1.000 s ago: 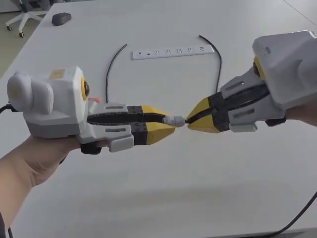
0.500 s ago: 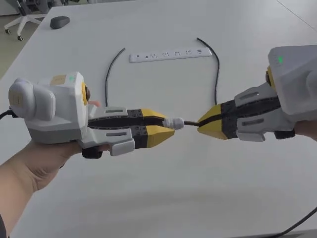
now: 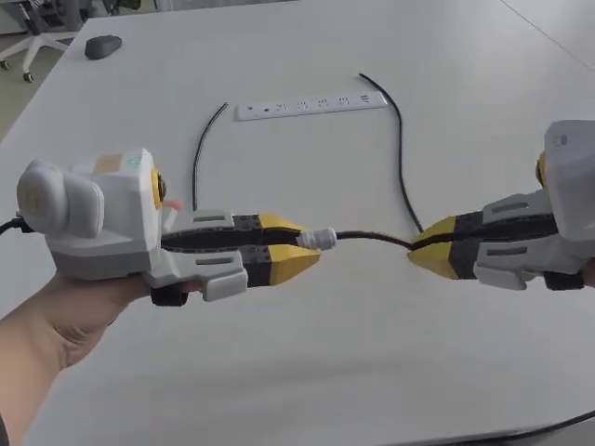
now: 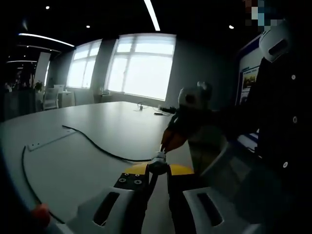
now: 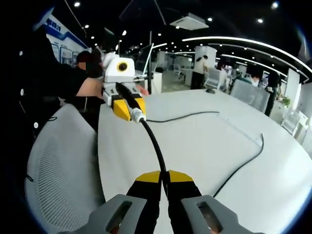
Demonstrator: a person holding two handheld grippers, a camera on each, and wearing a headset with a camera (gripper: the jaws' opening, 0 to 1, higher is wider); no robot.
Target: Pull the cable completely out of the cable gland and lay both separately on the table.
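In the head view my left gripper (image 3: 311,253) is shut on a small white cable gland (image 3: 319,239), held above the white table (image 3: 307,353). A black cable (image 3: 372,238) runs out of the gland to my right gripper (image 3: 414,253), which is shut on it a short way off. Past the right gripper the cable curves back over the table to the power strip. The left gripper view has the gland (image 4: 158,160) between the jaws and the right gripper (image 4: 168,139) beyond. In the right gripper view the cable (image 5: 155,144) stretches to the gland (image 5: 138,116) in the left gripper (image 5: 130,111).
A white power strip (image 3: 310,105) lies at the far middle of the table. A second loose black cable (image 3: 200,149) lies left of it. A dark mouse (image 3: 102,45) sits at the far left corner, with an office chair (image 3: 28,37) beyond the table edge.
My right gripper has drawn away to the right, and a longer stretch of black cable now shows between it and the gland. The left gripper has stayed about where it was.
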